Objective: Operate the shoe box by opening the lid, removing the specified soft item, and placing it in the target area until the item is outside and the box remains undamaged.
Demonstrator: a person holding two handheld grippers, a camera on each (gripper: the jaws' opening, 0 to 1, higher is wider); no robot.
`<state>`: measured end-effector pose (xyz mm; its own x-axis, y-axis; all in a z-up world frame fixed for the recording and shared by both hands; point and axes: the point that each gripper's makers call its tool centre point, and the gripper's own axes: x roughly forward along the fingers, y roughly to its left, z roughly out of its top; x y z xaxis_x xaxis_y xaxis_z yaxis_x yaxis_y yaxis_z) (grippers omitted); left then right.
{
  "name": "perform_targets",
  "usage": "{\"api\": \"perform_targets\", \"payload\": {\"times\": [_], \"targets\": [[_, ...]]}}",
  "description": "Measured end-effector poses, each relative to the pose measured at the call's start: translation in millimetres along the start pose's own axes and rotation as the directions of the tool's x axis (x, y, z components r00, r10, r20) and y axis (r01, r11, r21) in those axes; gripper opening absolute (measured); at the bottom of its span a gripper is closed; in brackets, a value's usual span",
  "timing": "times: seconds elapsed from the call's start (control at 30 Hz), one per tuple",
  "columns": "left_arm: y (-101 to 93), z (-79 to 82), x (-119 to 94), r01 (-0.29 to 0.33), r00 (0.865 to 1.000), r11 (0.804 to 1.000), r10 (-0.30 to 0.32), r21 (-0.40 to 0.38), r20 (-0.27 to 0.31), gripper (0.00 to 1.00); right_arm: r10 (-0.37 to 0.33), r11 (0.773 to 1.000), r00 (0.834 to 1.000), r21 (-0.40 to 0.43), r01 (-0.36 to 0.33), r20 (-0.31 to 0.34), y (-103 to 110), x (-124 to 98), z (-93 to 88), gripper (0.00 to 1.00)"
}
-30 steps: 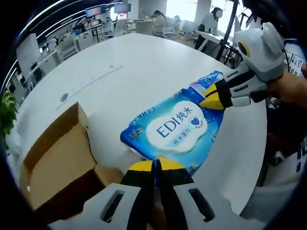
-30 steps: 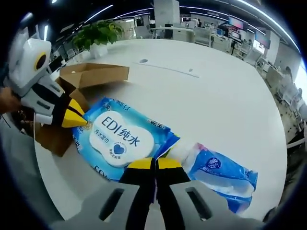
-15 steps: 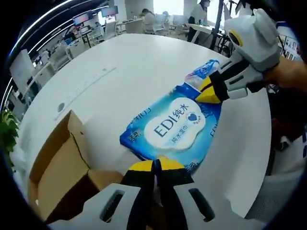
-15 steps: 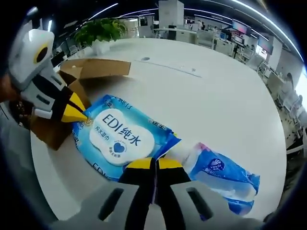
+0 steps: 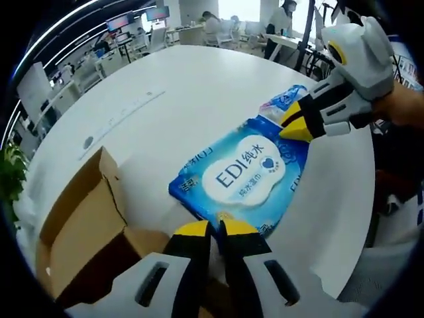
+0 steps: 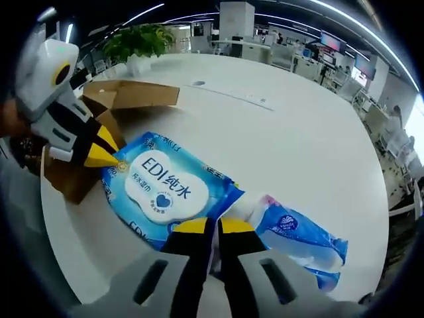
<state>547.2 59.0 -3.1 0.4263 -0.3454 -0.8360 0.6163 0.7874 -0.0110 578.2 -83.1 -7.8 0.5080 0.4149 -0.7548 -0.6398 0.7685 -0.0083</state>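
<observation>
At the middle of the left gripper view, the wipes lie on the table, outside the box. Each hand-held gripper, left and right, pinches one end, probably to set it flat.

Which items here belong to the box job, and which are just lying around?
Job:
box, lid open
wipes pack, out on the table, pinched at opposite ends by the left gripper and right gripper

Lying about:
tissue pack
plant
</observation>
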Motion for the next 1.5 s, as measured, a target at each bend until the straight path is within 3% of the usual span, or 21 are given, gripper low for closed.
{"api": "perform_targets", "payload": {"times": [0.27, 0.43, 0.8, 0.83, 1.07, 1.27, 1.5], "targets": [[-0.8, 13.8, -20, 0.029, 0.998, 0.998, -0.026, -0.051, 0.060, 0.06, 0.003, 1.000, 0.999, 0.018, -0.003, 0.034, 3, -18, 9.6, 0.04], [-2.3, 20.0, -37, 0.063, 0.994, 0.996, -0.056, -0.062, 0.097, 0.10, 0.021, 1.000, 0.999, -0.023, -0.020, 0.048, 14, -32, 18.1, 0.07], [15.1, 7.4, -80, 0.042, 0.992, 0.997, -0.034, -0.063, 0.118, 0.17, 0.122, 0.987, 0.990, -0.116, -0.113, 0.075, 44, -59, 39.9, 0.16], [18.6, 5.4, -86, 0.034, 0.992, 0.997, -0.026, -0.065, 0.124, 0.18, 0.159, 0.976, 0.985, -0.159, -0.146, 0.073, 52, -62, 42.4, 0.17], [37.7, -8.4, -118, 0.000, 0.986, 0.994, 0.018, -0.106, 0.163, 0.20, 0.258, 0.940, 0.963, -0.250, -0.232, 0.078, 85, -76, 56.2, 0.23], [58.0, -23.5, -147, -0.028, 0.980, 0.987, 0.058, -0.157, 0.190, 0.23, 0.353, 0.881, 0.934, -0.356, -0.311, 0.059, 120, -87, 66.4, 0.31], [75.9, -41.5, -171, -0.053, 0.972, 0.980, 0.095, -0.194, 0.213, 0.27, 0.408, 0.837, 0.912, -0.414, -0.359, 0.035, 145, -91, 79.3, 0.37]]}}
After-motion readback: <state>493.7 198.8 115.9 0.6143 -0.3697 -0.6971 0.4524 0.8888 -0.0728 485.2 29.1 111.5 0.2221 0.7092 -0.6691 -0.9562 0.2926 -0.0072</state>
